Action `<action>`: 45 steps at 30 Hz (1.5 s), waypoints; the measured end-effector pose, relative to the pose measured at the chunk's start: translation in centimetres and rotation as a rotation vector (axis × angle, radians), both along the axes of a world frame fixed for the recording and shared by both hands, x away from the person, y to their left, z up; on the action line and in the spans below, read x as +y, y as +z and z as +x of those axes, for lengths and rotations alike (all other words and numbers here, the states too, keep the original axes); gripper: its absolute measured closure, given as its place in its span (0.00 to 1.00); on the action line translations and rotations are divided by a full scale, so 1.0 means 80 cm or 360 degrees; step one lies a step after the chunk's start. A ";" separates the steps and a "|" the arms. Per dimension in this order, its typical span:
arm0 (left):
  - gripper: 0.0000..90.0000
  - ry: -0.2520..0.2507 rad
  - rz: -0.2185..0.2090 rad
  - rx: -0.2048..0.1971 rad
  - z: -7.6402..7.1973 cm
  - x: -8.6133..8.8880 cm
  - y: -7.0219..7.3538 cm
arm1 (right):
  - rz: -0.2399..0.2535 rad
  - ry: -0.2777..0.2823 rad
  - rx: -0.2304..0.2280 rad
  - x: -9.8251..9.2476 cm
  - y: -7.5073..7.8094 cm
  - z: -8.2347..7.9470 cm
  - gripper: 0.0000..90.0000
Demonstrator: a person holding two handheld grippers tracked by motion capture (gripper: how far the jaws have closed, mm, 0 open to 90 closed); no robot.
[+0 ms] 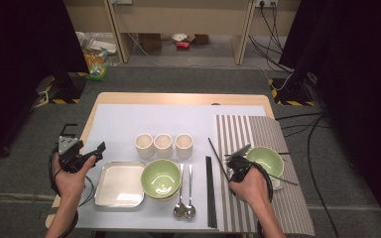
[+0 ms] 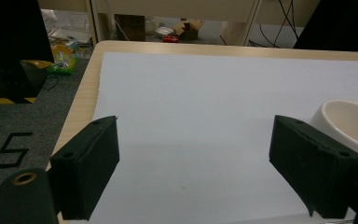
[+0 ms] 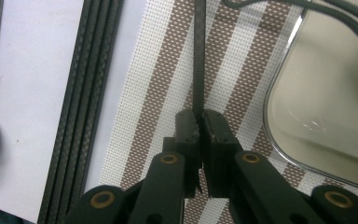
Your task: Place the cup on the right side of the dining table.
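Black chopstick (image 1: 217, 153) is being gripped by right gripper (image 3: 199, 122), pointing far-left over striped mat (image 1: 258, 134); left gripper (image 2: 193, 161) is hovering w/ jaws wide apart, nothing between.

Your worktop (image 1: 129, 98) has a light wood edge and stands on grey carpet (image 1: 188, 79). Black curtains (image 1: 20, 49) flank the room on both sides. Beyond the worktop's far edge you see pale wooden furniture legs (image 1: 116, 29), cardboard boxes (image 1: 151, 42) beneath, and cables (image 1: 268, 29) hanging from a wall socket. Yellow-and-black hazard tape (image 1: 59, 100) marks the stand bases.
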State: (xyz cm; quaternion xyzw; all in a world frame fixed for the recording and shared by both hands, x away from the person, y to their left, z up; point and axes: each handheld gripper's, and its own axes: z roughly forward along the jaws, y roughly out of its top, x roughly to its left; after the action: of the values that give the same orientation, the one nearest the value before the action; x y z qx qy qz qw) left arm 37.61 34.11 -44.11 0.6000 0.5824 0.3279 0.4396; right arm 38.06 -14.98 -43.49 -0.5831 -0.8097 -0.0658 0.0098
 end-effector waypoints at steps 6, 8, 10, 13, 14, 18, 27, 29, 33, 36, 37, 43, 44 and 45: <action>0.17 -0.0003 -0.0001 0.0000 0.000 -0.001 0.000 | 0.0019 0.0066 -0.0043 0.000 0.003 -0.005 0.96; 0.17 -0.0002 -0.0002 -0.0001 0.000 -0.001 0.000 | 0.0002 0.0113 -0.0055 0.000 0.007 -0.007 0.96; 0.17 -0.0001 -0.0001 -0.0003 0.000 -0.001 0.000 | 0.0018 0.0150 -0.0074 0.002 0.012 -0.008 0.96; 0.17 0.0002 -0.0002 -0.0003 0.000 0.000 0.000 | 0.0022 0.0223 -0.0104 0.002 0.021 -0.009 0.96; 0.17 0.0002 -0.0001 -0.0002 0.000 0.000 0.000 | 0.0029 0.0229 -0.0112 0.001 0.023 -0.010 0.96; 0.17 0.0001 0.0000 -0.0003 0.000 0.000 0.000 | 0.0047 0.0295 -0.0133 -0.005 0.031 -0.008 0.96; 0.17 0.0003 0.0001 0.0000 0.000 0.000 0.000 | 0.0097 0.0328 -0.0181 -0.020 0.048 -0.007 0.96; 0.17 0.0001 0.0001 0.0000 0.001 0.000 0.000 | 0.0100 0.0321 -0.0200 -0.025 0.053 -0.007 0.96; 0.17 0.0011 -0.0001 -0.0005 0.001 0.002 0.001 | 0.0097 0.0371 -0.0212 -0.033 0.062 -0.004 0.96; 0.17 0.0014 -0.0002 -0.0005 0.000 0.003 0.001 | 0.0079 0.0402 -0.0230 -0.039 0.066 -0.001 0.96; 0.17 0.0014 -0.0002 -0.0007 0.000 0.003 0.001 | 0.0081 0.0427 -0.0231 -0.042 0.068 0.001 0.95; 0.17 0.0015 -0.0002 -0.0005 0.000 0.002 0.001 | 0.0077 0.0460 -0.0244 -0.052 0.074 0.006 0.95; 0.17 0.0015 -0.0001 -0.0005 0.000 0.002 0.001 | 0.0068 0.0457 -0.0236 -0.053 0.075 0.006 0.95; 0.17 0.0015 0.0002 -0.0004 0.000 0.003 0.001 | 0.0068 0.0460 -0.0238 -0.054 0.076 0.007 0.95</action>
State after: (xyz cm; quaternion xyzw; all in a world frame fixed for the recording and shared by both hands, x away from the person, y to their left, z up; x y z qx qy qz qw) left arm 37.64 34.32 -44.01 0.5971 0.5845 0.3310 0.4385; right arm 38.60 -19.31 -37.43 -0.4535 -0.8821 -0.1241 -0.0289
